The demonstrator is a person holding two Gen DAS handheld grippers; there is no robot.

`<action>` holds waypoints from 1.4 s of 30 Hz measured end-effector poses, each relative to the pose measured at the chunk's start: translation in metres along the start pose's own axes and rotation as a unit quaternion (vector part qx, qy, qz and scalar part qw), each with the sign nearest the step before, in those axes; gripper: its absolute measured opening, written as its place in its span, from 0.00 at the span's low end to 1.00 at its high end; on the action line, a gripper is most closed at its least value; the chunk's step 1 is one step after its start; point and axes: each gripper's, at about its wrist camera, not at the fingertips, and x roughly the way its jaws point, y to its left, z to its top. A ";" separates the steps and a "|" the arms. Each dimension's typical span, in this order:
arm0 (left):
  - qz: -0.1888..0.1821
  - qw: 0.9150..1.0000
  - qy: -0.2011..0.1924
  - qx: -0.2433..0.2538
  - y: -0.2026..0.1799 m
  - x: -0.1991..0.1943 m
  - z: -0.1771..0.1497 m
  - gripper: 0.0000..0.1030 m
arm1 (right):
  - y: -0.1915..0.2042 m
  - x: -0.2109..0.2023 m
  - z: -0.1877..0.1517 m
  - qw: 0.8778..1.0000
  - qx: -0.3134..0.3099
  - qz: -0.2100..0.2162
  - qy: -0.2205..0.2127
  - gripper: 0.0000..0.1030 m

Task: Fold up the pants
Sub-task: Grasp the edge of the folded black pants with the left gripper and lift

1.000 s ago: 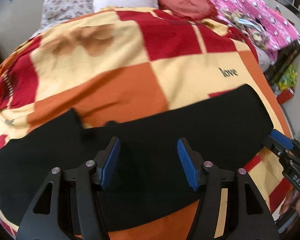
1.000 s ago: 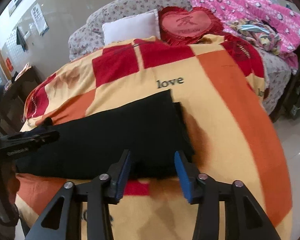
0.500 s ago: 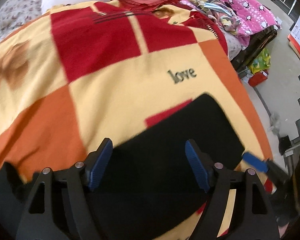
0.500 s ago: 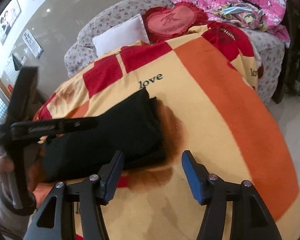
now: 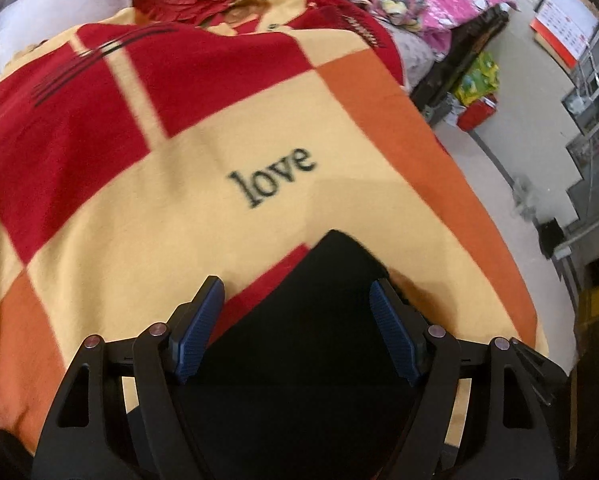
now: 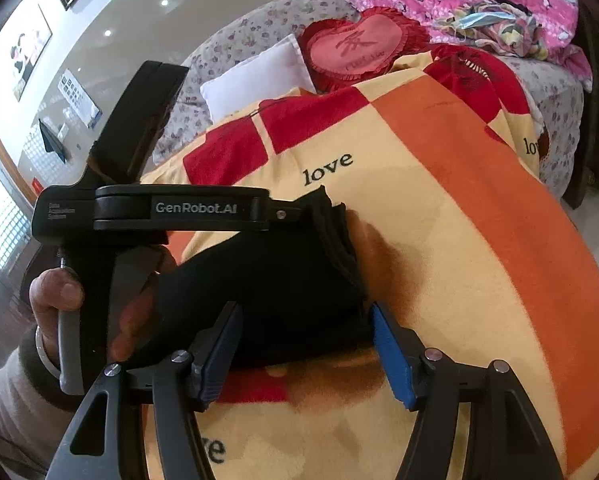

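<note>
Lying folded on one blanket [image 5: 139, 208], one black pants [image 6: 283, 280], both grippers spread

Left gripper [image 5: 295, 328] and right gripper [image 6: 305, 350] — both spread wide, gripping nothing.

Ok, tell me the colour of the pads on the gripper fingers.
Blue, ribbed pads on black fingers; clearest in the right wrist view.

"love" on the blanket [image 5: 99, 216]; "GenRobot.AI" on the left gripper [image 6: 307, 212].
</note>
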 end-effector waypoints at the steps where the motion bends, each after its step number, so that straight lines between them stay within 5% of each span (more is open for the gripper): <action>1: -0.002 1.000 0.001 0.007 -0.003 0.001 0.001 0.74 | 0.000 0.000 0.000 1.000 0.004 0.001 -0.001 0.62; 8: 0.011 0.998 0.016 0.064 -0.026 0.011 0.005 0.76 | -0.008 0.000 0.000 0.999 0.030 0.032 -0.004 0.61; 11: 0.016 0.997 0.013 0.074 -0.031 0.013 0.007 0.74 | -0.007 0.004 0.000 0.999 0.026 0.030 0.002 0.45; 15: -0.001 0.995 0.000 0.104 -0.037 0.009 -0.001 0.39 | -0.005 0.015 0.001 0.999 0.020 0.034 0.013 0.23; 20: -0.023 0.996 -0.010 0.087 -0.027 0.001 -0.001 0.21 | -0.002 0.008 0.005 0.999 0.018 0.046 -0.005 0.17; 32: -0.041 0.993 -0.104 0.041 0.006 -0.101 -0.020 0.19 | 0.083 -0.023 0.025 0.994 -0.071 0.075 -0.045 0.14; 42: 0.016 0.986 -0.163 0.003 0.057 -0.178 -0.077 0.19 | 0.173 -0.015 0.016 0.981 -0.148 0.119 -0.026 0.14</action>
